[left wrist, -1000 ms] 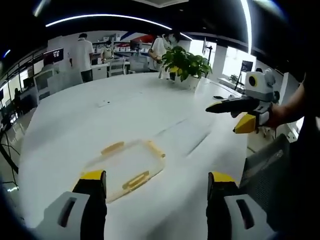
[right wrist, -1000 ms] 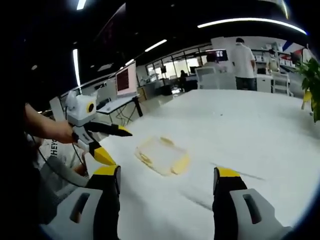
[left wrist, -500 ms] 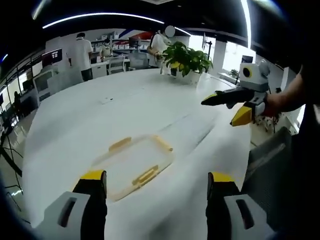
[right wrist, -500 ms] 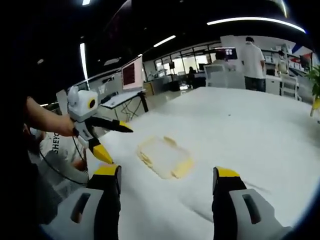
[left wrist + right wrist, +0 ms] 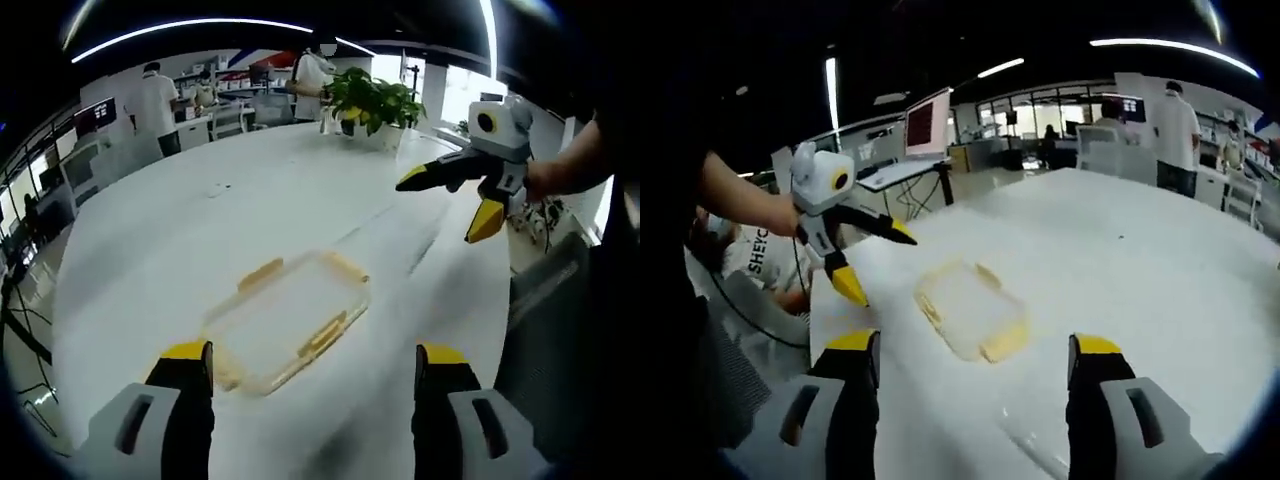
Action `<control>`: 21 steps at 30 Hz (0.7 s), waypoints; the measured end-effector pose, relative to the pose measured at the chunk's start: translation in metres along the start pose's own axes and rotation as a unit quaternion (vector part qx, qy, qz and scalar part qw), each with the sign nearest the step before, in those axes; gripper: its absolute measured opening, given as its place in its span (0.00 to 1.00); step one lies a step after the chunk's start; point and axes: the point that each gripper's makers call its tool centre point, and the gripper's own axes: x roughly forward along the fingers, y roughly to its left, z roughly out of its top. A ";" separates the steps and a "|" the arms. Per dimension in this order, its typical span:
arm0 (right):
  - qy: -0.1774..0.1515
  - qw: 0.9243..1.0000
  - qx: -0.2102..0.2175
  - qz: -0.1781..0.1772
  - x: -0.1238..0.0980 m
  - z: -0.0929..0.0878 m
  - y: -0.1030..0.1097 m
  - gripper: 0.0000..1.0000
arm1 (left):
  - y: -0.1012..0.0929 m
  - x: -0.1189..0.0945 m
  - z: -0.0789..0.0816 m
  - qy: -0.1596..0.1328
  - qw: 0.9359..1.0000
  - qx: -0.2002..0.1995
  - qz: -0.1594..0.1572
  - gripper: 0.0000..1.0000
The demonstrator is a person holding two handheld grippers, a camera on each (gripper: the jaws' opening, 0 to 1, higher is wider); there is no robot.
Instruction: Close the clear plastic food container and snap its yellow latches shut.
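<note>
1. On the white table (image 5: 150, 250), near its edge, the clear container (image 5: 285, 320) lies flat; I can't tell whether its lid is fully seated.
2. My left gripper (image 5: 310, 385) and right gripper (image 5: 975, 375) both hover spread wide, holding nothing.
3. Risk, as I judge it: pressing one yellow latch (image 5: 328, 335) off-centre could skate the light container across the slick tabletop or off it.
</note>
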 end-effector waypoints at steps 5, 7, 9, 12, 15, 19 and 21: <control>0.020 0.999 -0.034 0.008 0.007 0.000 0.000 0.72 | 0.013 0.002 -0.002 0.009 1.000 0.009 -0.002 0.80; 0.032 0.999 -0.038 0.014 0.012 -0.002 0.000 0.72 | 0.016 0.002 -0.002 0.012 1.000 -0.002 -0.008 0.80; 0.040 0.998 -0.040 0.019 0.016 -0.005 0.000 0.71 | 0.017 0.004 -0.004 0.015 1.000 0.002 -0.011 0.80; 0.048 0.997 -0.050 0.020 0.021 -0.006 0.000 0.70 | 0.020 0.006 -0.008 0.026 0.999 0.013 -0.016 0.79; 0.053 0.997 -0.055 0.025 0.026 -0.006 0.000 0.70 | 0.023 0.008 -0.012 0.041 0.998 0.047 -0.019 0.79; 0.067 0.995 -0.064 0.031 0.032 -0.009 -0.002 0.71 | 0.025 0.014 -0.020 0.060 0.995 0.071 -0.031 0.79; 0.071 0.995 -0.064 0.032 0.034 -0.009 -0.004 0.71 | 0.026 0.016 -0.020 0.064 0.995 0.075 -0.036 0.80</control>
